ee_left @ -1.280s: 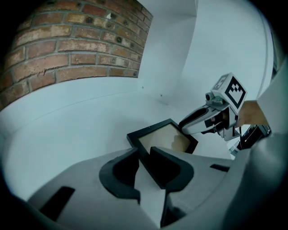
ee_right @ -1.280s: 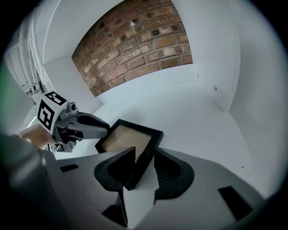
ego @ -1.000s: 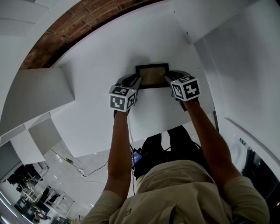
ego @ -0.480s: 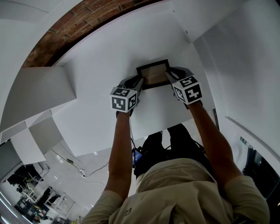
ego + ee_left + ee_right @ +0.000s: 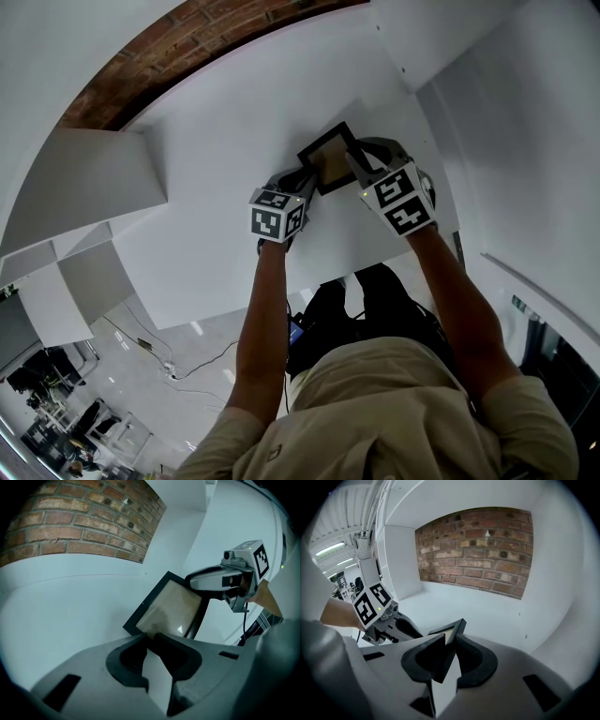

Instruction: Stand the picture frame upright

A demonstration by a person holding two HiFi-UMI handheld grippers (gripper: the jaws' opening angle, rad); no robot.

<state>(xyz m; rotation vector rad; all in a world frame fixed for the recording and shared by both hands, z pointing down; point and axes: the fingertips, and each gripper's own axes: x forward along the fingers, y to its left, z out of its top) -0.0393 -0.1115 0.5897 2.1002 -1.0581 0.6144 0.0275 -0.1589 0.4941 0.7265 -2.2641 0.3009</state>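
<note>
While the picture frame (image 5: 330,157) hangs tilted over the white tabletop (image 5: 216,131), the left tool (image 5: 150,637) pinches its near edge and the right tool (image 5: 449,639) is closing its jaws on the opposite edge

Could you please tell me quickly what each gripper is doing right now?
Left gripper: closed on the frame.
Right gripper: jaws closing on the frame.
</note>
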